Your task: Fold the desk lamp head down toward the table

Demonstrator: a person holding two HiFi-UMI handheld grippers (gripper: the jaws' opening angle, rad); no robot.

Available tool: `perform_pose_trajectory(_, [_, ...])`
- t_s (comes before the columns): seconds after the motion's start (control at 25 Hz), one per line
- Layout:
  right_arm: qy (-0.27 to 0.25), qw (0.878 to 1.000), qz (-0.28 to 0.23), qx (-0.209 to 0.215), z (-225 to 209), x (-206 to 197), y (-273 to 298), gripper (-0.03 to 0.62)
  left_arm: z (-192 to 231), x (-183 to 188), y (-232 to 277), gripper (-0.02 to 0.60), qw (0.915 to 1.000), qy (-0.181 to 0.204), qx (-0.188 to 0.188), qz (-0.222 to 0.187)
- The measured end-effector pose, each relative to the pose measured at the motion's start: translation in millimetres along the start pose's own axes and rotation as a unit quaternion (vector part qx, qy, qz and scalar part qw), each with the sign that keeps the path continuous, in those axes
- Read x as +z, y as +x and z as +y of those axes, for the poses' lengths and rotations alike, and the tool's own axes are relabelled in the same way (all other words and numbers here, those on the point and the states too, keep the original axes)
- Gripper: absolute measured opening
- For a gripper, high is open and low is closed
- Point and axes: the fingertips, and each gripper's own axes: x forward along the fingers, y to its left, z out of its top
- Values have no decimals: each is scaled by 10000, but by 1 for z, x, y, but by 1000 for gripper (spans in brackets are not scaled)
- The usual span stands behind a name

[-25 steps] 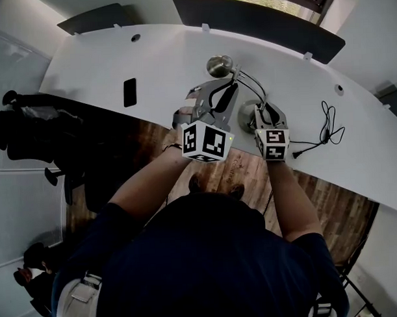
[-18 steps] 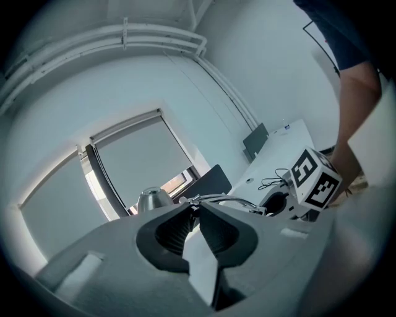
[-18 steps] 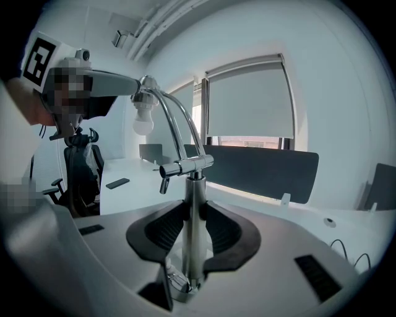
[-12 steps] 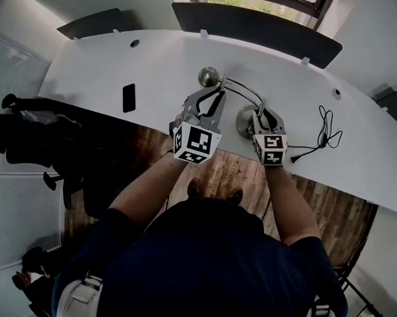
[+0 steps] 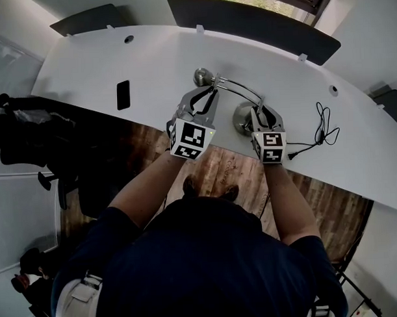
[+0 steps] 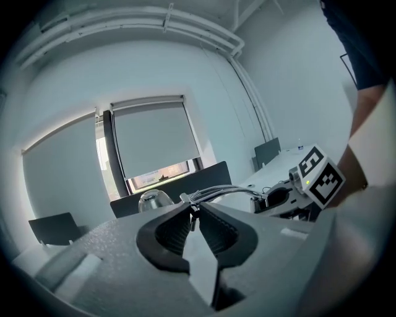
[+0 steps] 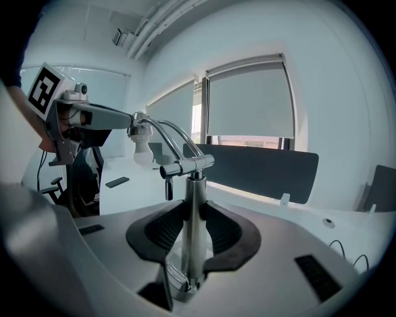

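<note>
Grip is shared: the right gripper is clamped on the lamp's upright post above its round base, which stands by the table's near edge. The left gripper is pinched shut on the curved arm just behind the lamp head. The arm's long axis runs leftward from the post along that edge, so the head lies just past the left gripper's tips, and I judge the downward fold falls to the left hand.
</note>
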Motion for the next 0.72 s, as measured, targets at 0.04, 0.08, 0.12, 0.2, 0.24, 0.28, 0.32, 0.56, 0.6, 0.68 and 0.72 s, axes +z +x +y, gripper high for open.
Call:
perform_pose_trajectory(0.04, [-3, 10000, 7, -4, 0, 0, 0, 120, 0, -5, 1, 49, 10000, -55, -9, 62])
perform_pose_trajectory(0.08, [-6, 10000, 11, -6, 0, 0, 0, 120, 0, -12, 3, 49, 9998, -120, -20, 128])
perform_pose_trajectory(0.12, [-5, 10000, 15, -8, 0, 0, 0, 120, 0, -18, 4, 49, 9997, -188, -28, 184])
perform_pose_trajectory(0.2, [11, 10000, 25, -3, 0, 0, 0, 120, 0, -28, 6, 49, 9992, -294, -35, 278])
perform_pose_trajectory(0.24, [18, 10000, 28, -1, 1, 0, 0, 120, -1, -33, 8, 49, 9989, -323, -43, 335])
perform_pose_trajectory(0.28, [17, 10000, 31, -2, 1, 0, 1, 120, -1, -39, 10, 49, 9986, -341, -60, 403])
perform_pose_trajectory(0.32, [12, 10000, 33, -4, 1, 0, 1, 120, -3, -46, 11, 49, 9982, -360, -84, 477])
perform_pose_trajectory(0.56, [-3, 10000, 31, -48, 1, 0, 1, 120, -13, -75, 22, 49, 9956, -518, -198, 749])
perform_pose_trajectory(0.6, [-2, 10000, 35, -57, 1, -1, 1, 120, -15, -79, 24, 49, 9952, -543, -217, 781])
perform_pose_trajectory(0.68, [9, 10000, 49, -72, 1, -1, 1, 120, -20, -86, 27, 49, 9946, -565, -243, 839])
perform_pose_trajectory(0.72, [9, 10000, 55, -76, 1, 0, 1, 120, -22, -89, 28, 49, 9944, -548, -256, 868])
